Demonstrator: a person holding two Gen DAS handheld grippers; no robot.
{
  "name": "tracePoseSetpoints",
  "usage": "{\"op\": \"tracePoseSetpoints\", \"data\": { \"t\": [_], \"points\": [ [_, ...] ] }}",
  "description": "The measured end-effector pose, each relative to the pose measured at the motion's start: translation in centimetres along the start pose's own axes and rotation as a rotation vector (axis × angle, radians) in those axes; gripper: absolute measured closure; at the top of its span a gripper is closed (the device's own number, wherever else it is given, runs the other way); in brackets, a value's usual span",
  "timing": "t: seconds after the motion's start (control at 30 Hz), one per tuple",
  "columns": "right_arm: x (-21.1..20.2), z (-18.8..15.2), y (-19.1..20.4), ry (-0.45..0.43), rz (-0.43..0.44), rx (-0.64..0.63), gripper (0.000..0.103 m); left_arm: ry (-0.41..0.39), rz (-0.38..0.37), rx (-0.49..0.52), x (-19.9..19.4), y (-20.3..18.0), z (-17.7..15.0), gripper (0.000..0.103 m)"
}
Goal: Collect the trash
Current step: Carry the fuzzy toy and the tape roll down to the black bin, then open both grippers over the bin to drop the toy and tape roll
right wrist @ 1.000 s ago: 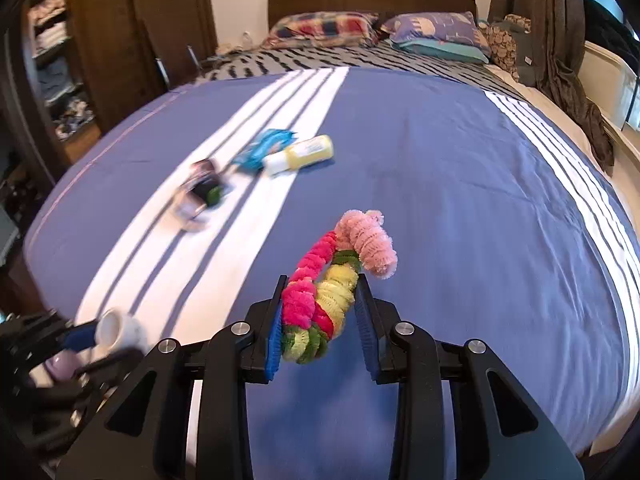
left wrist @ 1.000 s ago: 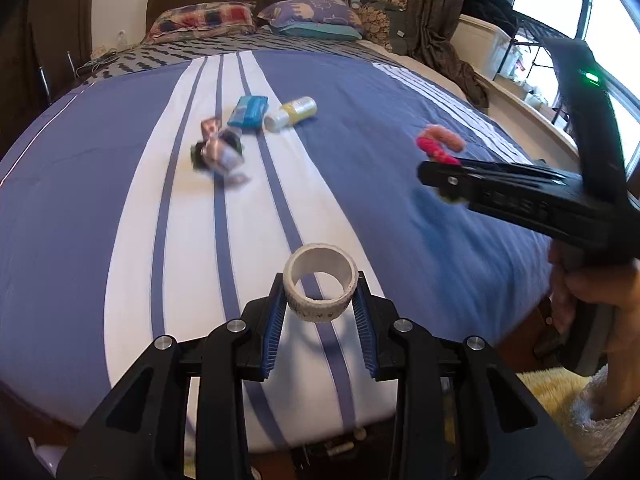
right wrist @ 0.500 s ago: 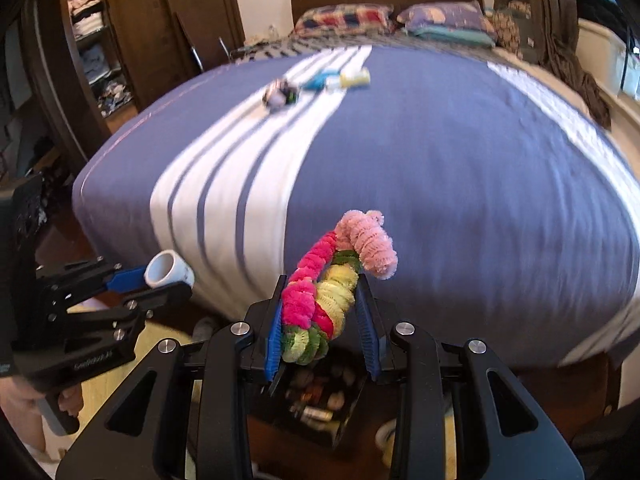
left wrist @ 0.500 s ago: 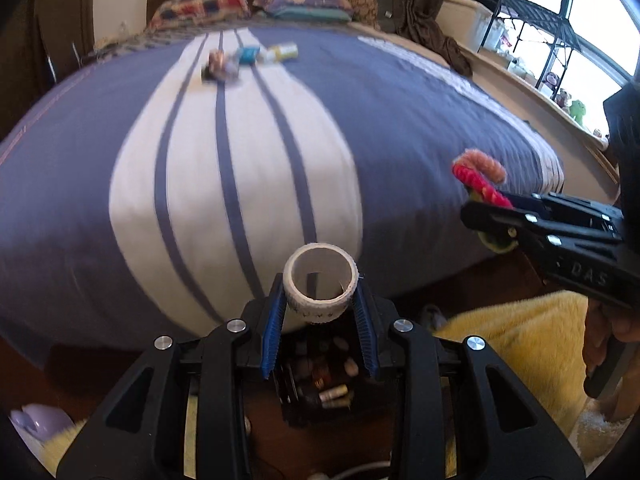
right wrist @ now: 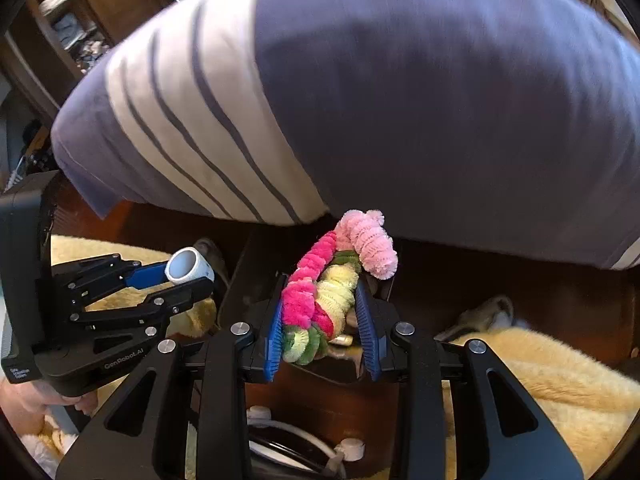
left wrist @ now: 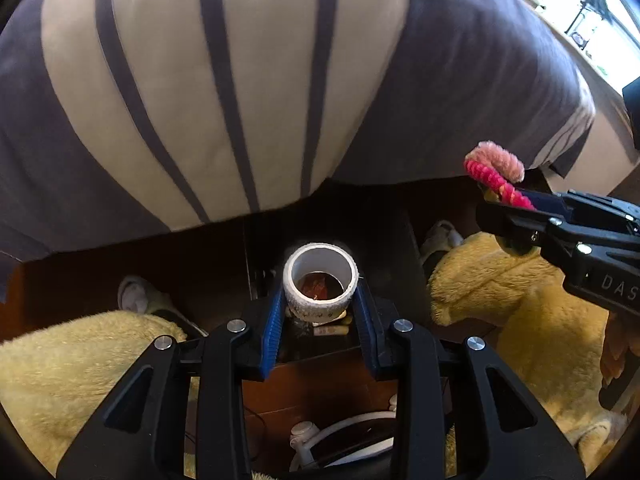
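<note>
Tape roll (left wrist: 320, 280) sits pinched between my left gripper's (left wrist: 320, 312) blue pads, held over a dark bin (left wrist: 320, 344) at the foot of the bed (left wrist: 224, 92). My right gripper (right wrist: 322, 316) clamps a bundle of pipe cleaners (right wrist: 320, 292), beside the left one, above yellow rugs (right wrist: 540, 380).

Bed edge (left wrist: 248, 184) overhangs ahead. Yellow rugs (left wrist: 80, 368) flank a dark bin (left wrist: 320, 344) beneath my fingers (left wrist: 272, 320); descent unobstructed.
</note>
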State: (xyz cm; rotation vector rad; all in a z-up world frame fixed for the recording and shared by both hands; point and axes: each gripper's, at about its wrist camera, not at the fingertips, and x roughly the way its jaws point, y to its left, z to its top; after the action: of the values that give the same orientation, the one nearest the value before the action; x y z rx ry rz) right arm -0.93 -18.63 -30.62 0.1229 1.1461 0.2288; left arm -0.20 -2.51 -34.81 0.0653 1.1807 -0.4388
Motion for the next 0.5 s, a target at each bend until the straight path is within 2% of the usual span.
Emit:
{"op": "tracePoseSetpoints", "data": {
  "t": [0.27, 0.43, 0.5],
  "points": [
    [5.3, 0.2, -1.7, 0.099, 0.048, 0.092, 0.069, 0.08, -0.008, -0.002, 3.6, 0.7, 0.2, 0.071],
    [5.8, 0.8, -1.7, 0.114, 0.067, 0.094, 0.066, 0.093, -0.006, 0.009, 4.0, 0.5, 0.6, 0.07],
    [5.7, 1.0, -1.8, 0.106, 0.06, 0.091, 0.064, 0.096, -0.002, 0.002, 3.9, 0.6, 0.6, 0.064]
  ]
}}
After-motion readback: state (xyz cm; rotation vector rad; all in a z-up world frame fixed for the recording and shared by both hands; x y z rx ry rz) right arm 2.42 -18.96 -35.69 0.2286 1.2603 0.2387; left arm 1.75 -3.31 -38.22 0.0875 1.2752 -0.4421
